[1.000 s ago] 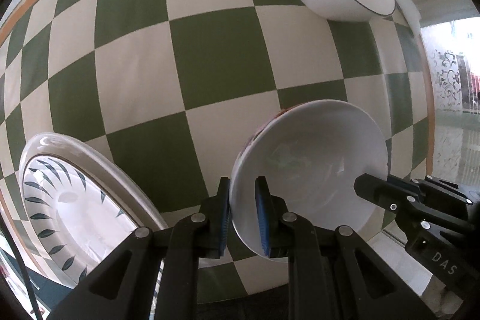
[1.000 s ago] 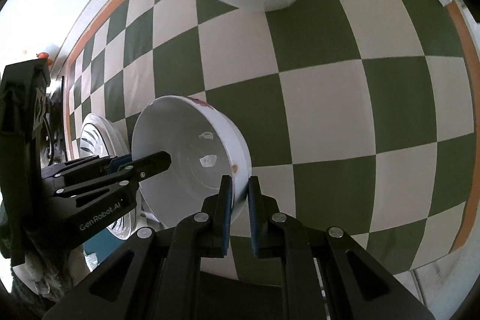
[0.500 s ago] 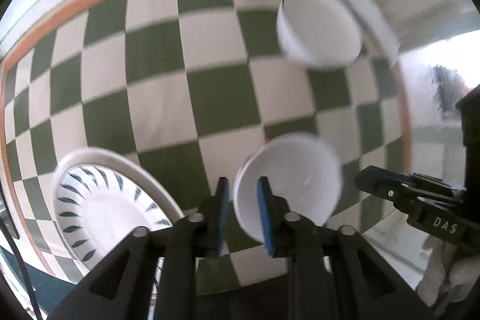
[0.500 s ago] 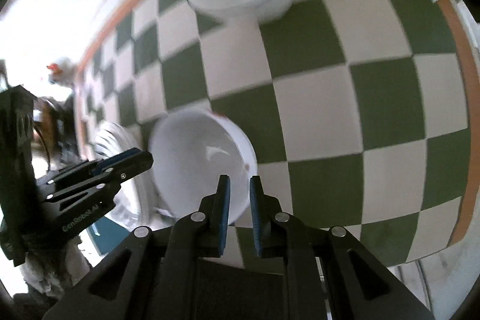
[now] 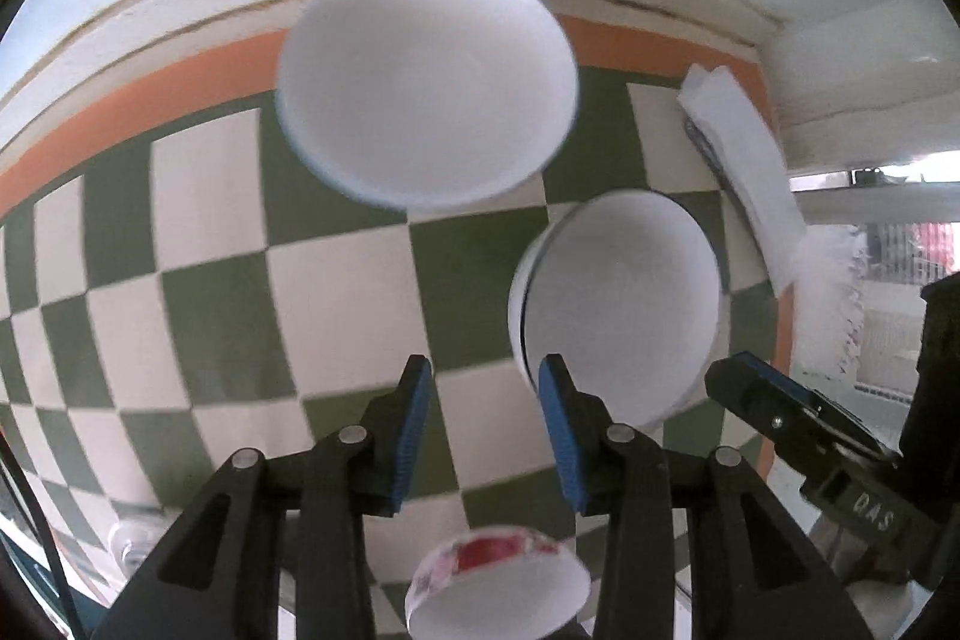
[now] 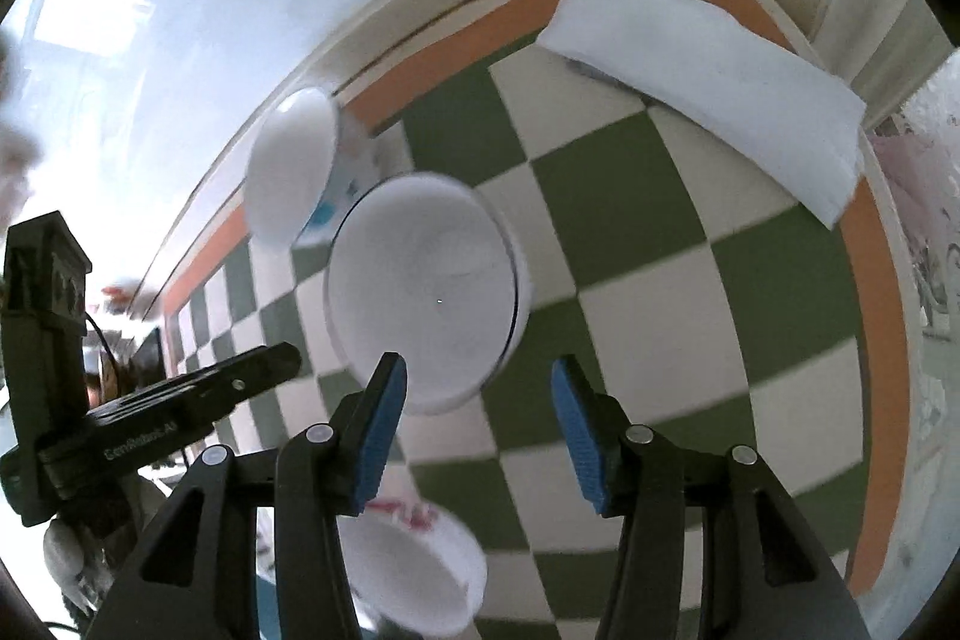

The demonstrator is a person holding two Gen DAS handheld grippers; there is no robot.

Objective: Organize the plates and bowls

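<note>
Green-and-cream checked cloth (image 5: 336, 292) fills the left wrist view. The left gripper (image 5: 485, 421) is spread wide with nothing between its blue pads (image 5: 414, 430). A red-patterned bowl (image 5: 498, 589) sits low, right under it. Ahead are a blue-rimmed bowl (image 5: 426, 94) and a dark-rimmed bowl (image 5: 618, 304), with a folded white cloth (image 5: 744, 172) off to the right.

Right wrist view: the right gripper (image 6: 477, 433) is spread open too, empty. The red-patterned bowl (image 6: 408, 574) is just below its left finger, the dark-rimmed bowl (image 6: 420, 298) is ahead, and the blue-patterned one (image 6: 294, 172) is behind it near the orange border.
</note>
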